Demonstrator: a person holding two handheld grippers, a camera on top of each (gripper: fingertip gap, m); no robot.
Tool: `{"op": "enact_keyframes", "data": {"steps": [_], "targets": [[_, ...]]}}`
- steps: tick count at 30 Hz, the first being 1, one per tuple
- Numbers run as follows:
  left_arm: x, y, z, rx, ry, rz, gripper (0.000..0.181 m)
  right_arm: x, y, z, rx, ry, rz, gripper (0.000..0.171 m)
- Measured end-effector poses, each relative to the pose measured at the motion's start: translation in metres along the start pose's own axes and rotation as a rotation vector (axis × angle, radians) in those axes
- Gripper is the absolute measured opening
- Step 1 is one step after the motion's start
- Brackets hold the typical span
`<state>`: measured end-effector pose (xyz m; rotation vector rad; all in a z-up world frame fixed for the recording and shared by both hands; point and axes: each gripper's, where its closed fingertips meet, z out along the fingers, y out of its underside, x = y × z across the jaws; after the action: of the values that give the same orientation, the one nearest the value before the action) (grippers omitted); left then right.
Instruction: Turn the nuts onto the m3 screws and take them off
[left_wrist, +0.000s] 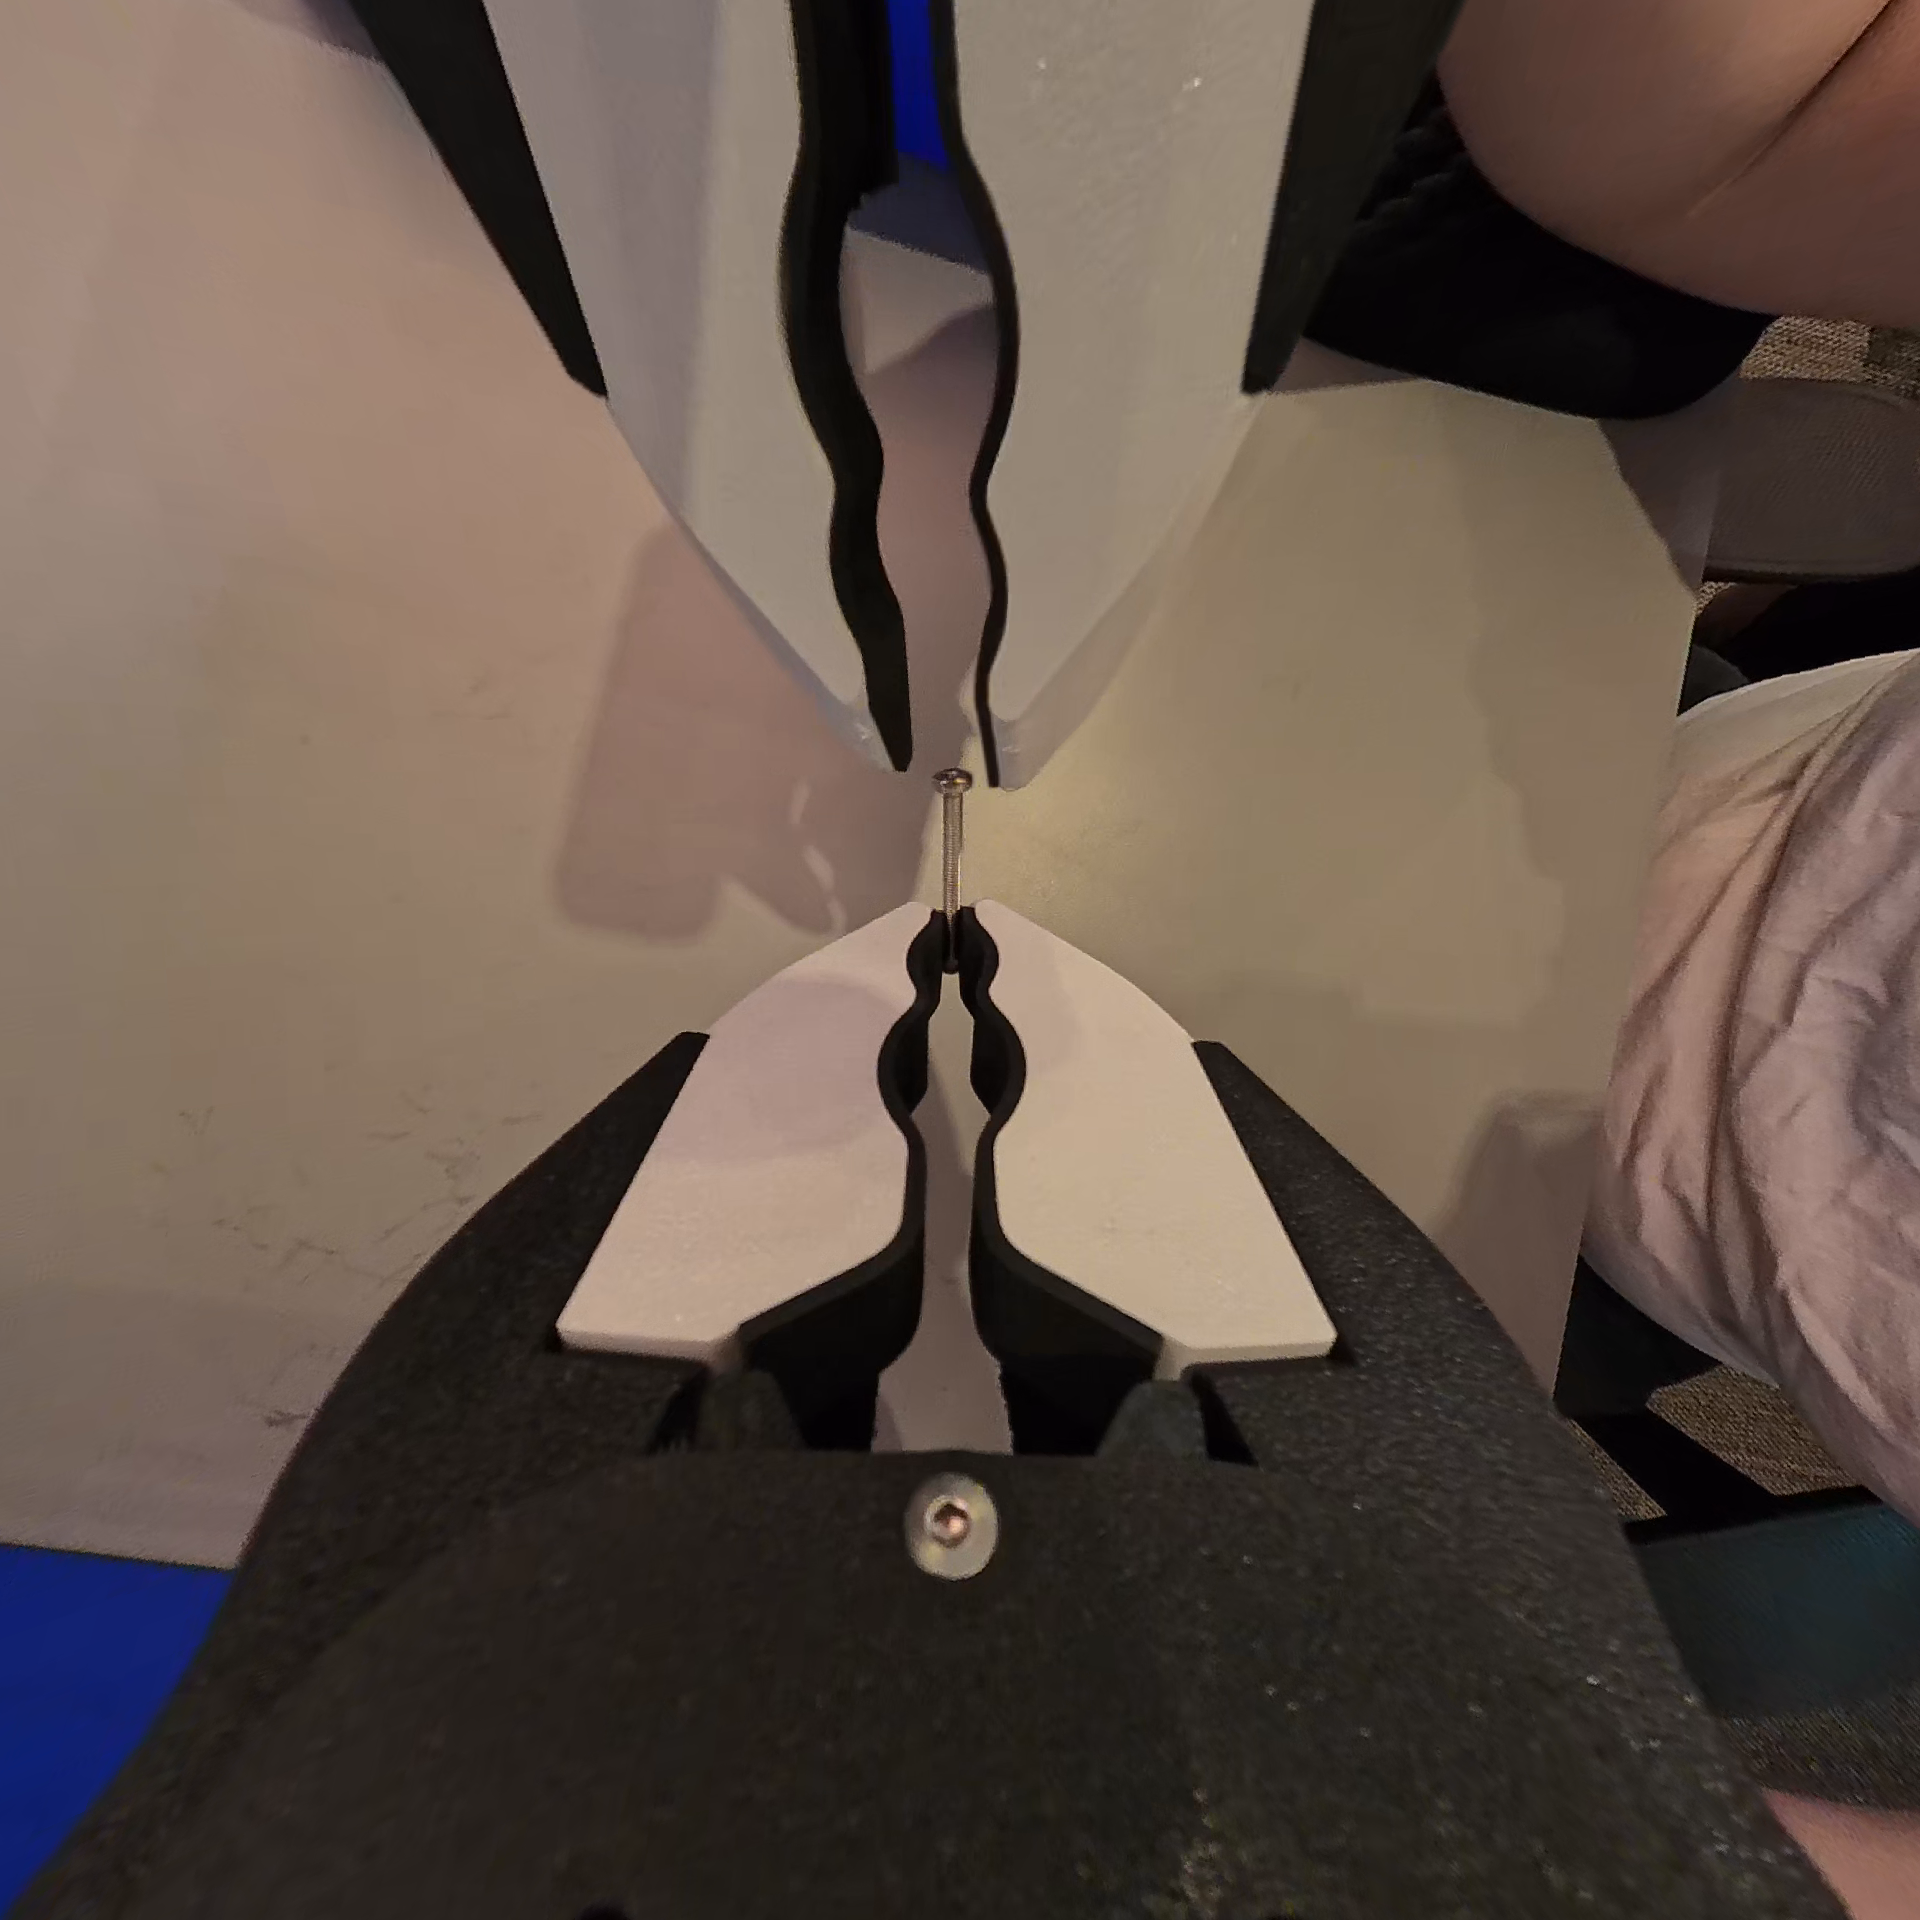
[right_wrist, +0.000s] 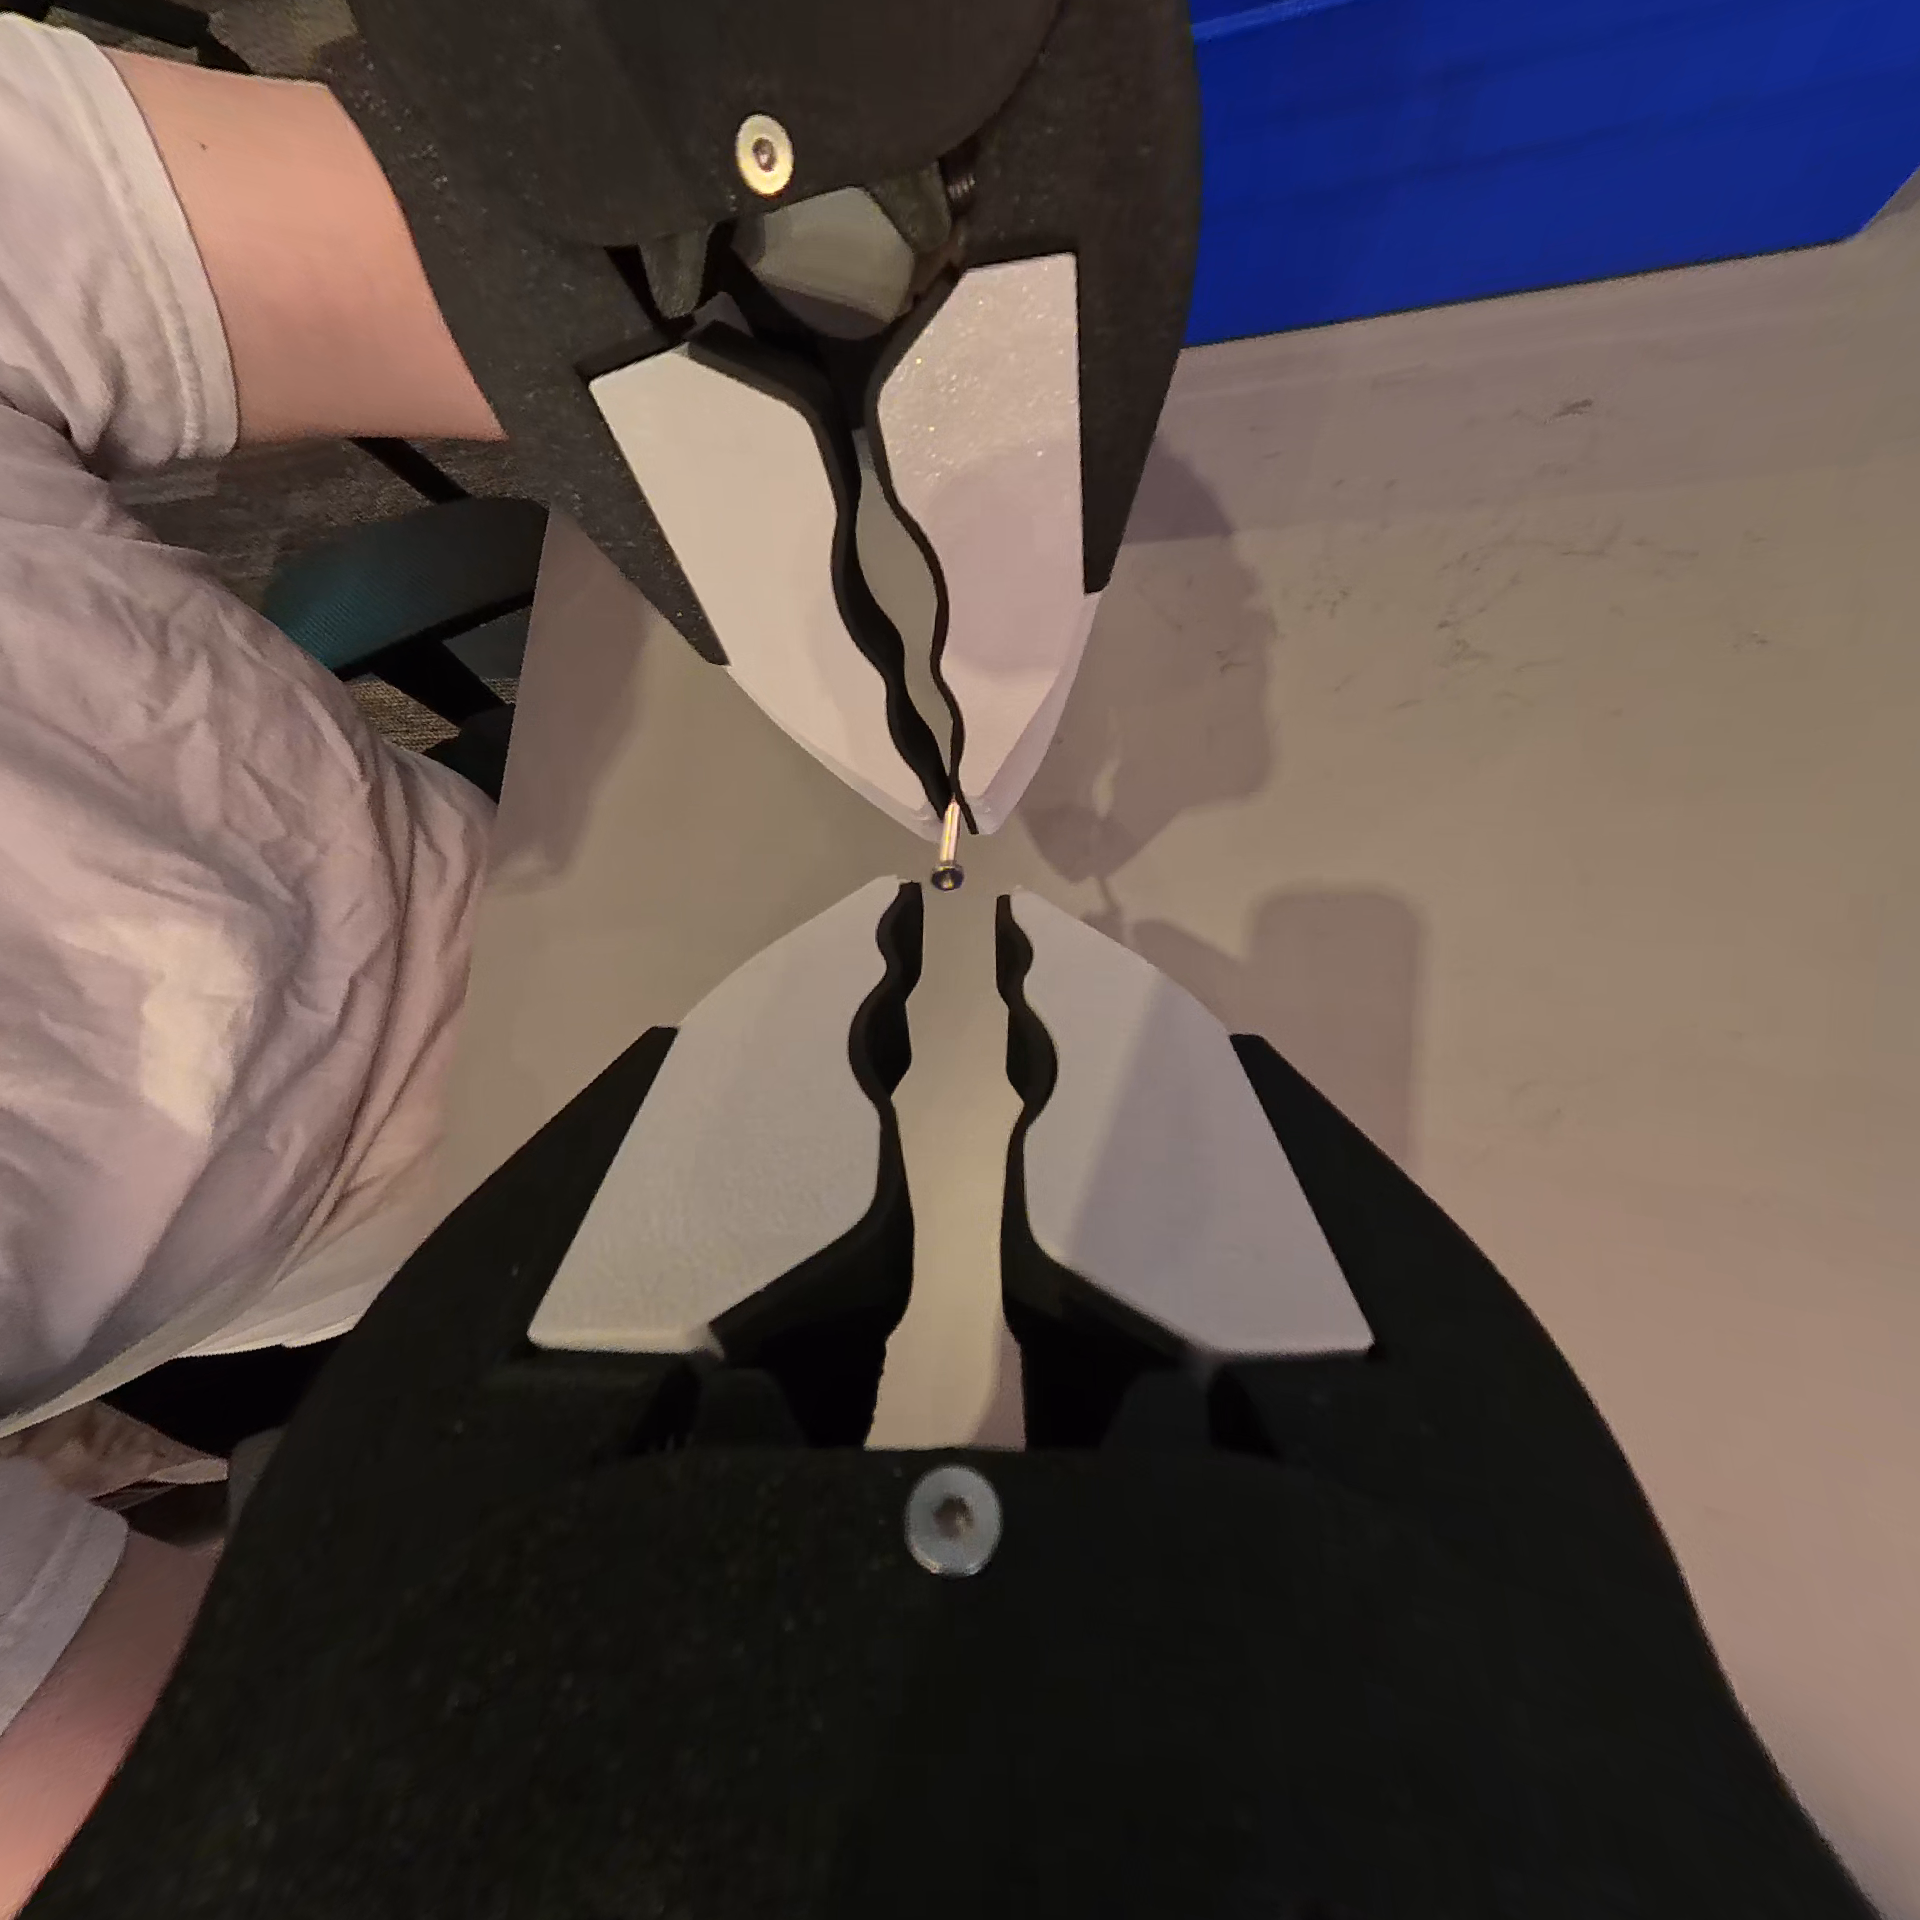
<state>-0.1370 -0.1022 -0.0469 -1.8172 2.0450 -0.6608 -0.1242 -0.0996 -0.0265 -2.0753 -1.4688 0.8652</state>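
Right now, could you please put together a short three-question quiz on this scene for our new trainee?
1. True or false: the left claw is shut on the threaded end of the screw.
2. Which end of the screw points toward the right claw? A) the head B) the threaded tip C) neither, it lies crosswise
3. Fill in: the right claw's fingers are ____, with a gap between their tips.

Key
1. True; the tips pinch the lower shaft and the screw sticks out beyond them.
2. A; the head sits just in front of the right claw's tips, and no nut is visible on the shaft.
3. Open; the table shows through the gap.
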Motion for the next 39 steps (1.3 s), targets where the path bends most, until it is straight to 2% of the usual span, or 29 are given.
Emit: {"op": "enact_keyframes", "data": {"steps": [4, 7, 14, 20, 23, 28, 33, 39], "targets": [[-0.001, -0.002, -0.004, 0.022, 0.001, 0.002, 0.002, 0.003, 0.002, -0.007, -0.003, 0.043, -0.02, 0.018], [-0.002, -0.009, -0.012, 0.083, 0.015, -0.011, 0.002, 0.007, -0.006, -0.024, 0.057, 0.105, -0.064, 0.019], [0.0, -0.052, -0.044, 0.422, 0.056, 0.031, 0.002, -0.007, -0.049, -0.073, 0.4, 0.149, -0.221, 0.023], [0.004, -0.077, -0.071, 0.662, 0.048, 0.095, 0.002, -0.034, -0.071, -0.093, 0.581, 0.093, -0.344, 0.023], [0.007, -0.084, -0.082, 0.748, 0.038, 0.117, 0.002, -0.036, -0.084, -0.099, 0.68, 0.122, -0.373, 0.021], [0.005, -0.09, -0.093, 0.823, 0.016, 0.108, 0.002, -0.039, -0.091, -0.097, 0.734, 0.113, -0.381, 0.019], [0.007, -0.09, -0.094, 0.821, 0.017, 0.115, 0.002, -0.033, -0.098, -0.098, 0.795, 0.149, -0.356, 0.017], [0.007, -0.089, -0.093, 0.808, 0.011, 0.115, 0.002, -0.037, -0.099, -0.097, 0.797, 0.189, -0.426, 0.015]]}}
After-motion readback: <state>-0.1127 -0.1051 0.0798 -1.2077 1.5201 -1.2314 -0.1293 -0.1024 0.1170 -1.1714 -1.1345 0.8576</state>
